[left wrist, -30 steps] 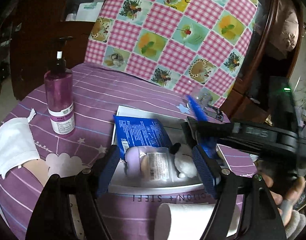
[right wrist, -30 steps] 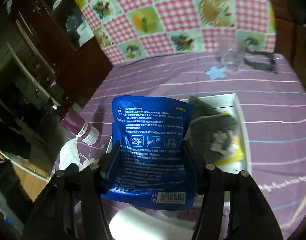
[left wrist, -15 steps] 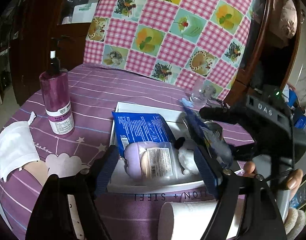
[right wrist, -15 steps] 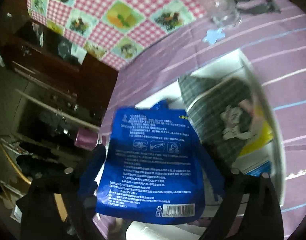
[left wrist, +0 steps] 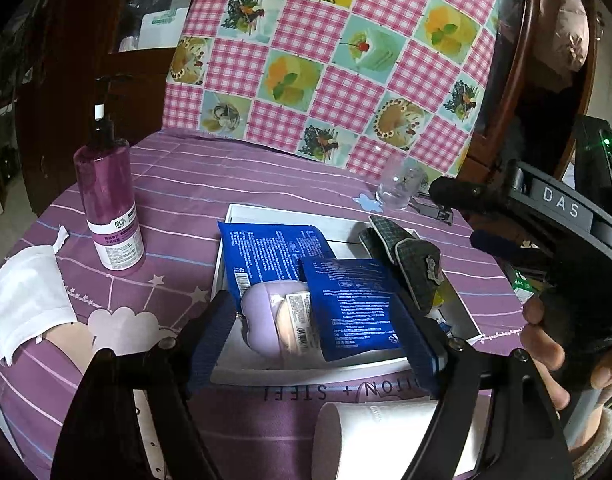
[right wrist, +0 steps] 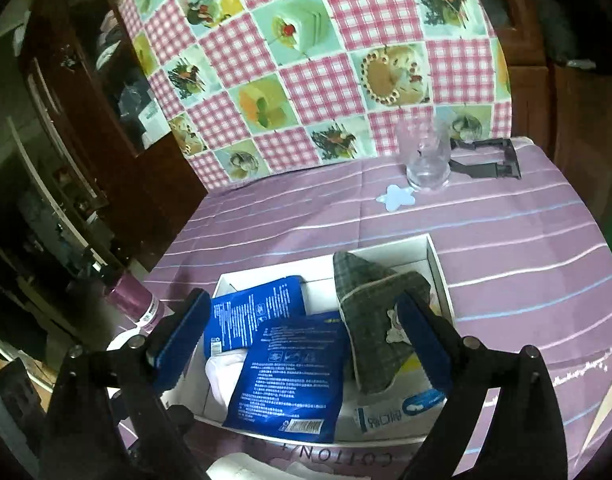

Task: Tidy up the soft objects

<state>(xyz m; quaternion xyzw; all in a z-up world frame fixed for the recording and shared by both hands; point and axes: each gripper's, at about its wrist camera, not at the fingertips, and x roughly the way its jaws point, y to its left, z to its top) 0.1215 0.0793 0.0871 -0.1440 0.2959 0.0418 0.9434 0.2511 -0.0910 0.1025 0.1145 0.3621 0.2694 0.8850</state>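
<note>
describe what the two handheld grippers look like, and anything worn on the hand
Both grippers are black, angular frames with silver screws and blue padded fingers. The left gripper and right gripper match. From the left wrist view, the right one's body carries white "DAS" lettering and a green light. A fluffy pale cuff shows at the wrist.

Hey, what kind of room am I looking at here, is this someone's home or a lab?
Most likely a lived-in home room. A round table with a purple striped tablecloth, a chair back draped in a pink checked cake-print cloth, and dark wooden cabinets crammed with household clutter all suggest that.
</note>
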